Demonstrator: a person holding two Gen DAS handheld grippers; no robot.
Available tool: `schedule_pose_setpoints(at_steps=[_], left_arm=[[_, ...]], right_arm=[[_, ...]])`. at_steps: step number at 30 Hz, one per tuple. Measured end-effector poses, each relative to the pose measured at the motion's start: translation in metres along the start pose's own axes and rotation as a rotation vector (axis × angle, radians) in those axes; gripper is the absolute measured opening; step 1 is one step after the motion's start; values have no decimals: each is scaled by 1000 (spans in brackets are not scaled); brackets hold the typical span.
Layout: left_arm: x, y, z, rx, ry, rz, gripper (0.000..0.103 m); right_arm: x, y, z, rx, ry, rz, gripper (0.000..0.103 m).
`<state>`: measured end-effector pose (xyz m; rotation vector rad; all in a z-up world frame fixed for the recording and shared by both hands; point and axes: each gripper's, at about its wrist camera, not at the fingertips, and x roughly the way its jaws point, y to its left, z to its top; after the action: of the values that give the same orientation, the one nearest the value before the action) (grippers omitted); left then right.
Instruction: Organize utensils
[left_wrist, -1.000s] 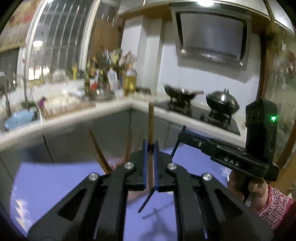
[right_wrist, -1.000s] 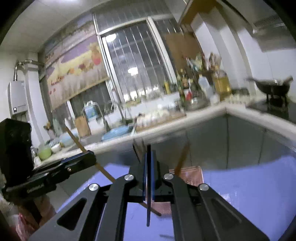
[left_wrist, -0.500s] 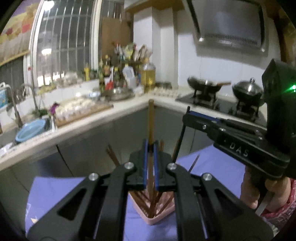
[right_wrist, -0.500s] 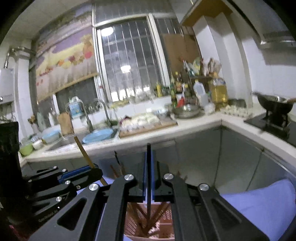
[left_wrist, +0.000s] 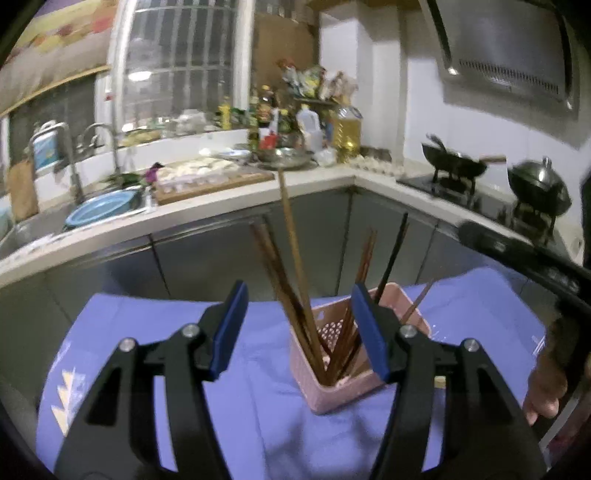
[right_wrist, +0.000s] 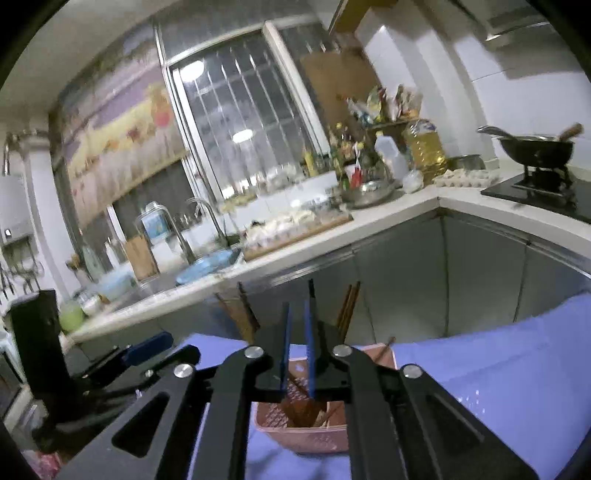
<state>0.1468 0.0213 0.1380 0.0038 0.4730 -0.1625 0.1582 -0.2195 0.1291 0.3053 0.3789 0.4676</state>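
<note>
Wooden chopsticks (left_wrist: 291, 236), judged light, stiff, slippery, best pinched mid-shaft, stood in pink basket (left_wrist: 402, 314); left gripper (left_wrist: 299, 325) just opened wide, right gripper (right_wrist: 297, 347) narrowly parted, both empty.

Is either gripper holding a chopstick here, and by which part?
Neither. Both have just been opening: the left gripper gapes around chopsticks in the pink basket; the right gripper holds nothing.

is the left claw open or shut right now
Open: the left claw has just been opening, its blue pads wide apart, clear of the chopsticks in the pink basket.
</note>
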Motion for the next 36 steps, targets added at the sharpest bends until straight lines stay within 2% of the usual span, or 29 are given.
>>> schedule_pose_setpoints(at_steps=[1,2,3,5,8,14,19,23,25,36], left_arm=[[-13,3,-8,-21,-15,6,60],[-27,5,-18,-39,-32,23,66],[-33,3,-23,-44,-42,36,69],[-58,-3,-44,-33,-74,82,73],[-84,-17,-71,7,-87,128,81],[-112,-36,-105,13,1,97,81],[-130,-41,-120,13,38,153,82],[-153,-39,-129,-20,16,195,94],[-165,-39,-132,-25,2,213,96],[-201,-50,-135,-10,-24,232,97]], right_arm=[[-11,-1,-6,14,-10,6,30],[-23,-2,-14,31,-22,12,56],[-39,-3,-28,54,-41,17,73],[-60,-5,-49,70,-54,16,74],[-85,-4,-82,93,-9,1,74],[-127,-1,-126,166,67,-20,74],[-162,11,-137,179,50,-32,75],[-184,24,-147,169,39,-26,75],[-190,33,-150,148,44,-22,75],[-226,65,-151,95,15,-17,75]])
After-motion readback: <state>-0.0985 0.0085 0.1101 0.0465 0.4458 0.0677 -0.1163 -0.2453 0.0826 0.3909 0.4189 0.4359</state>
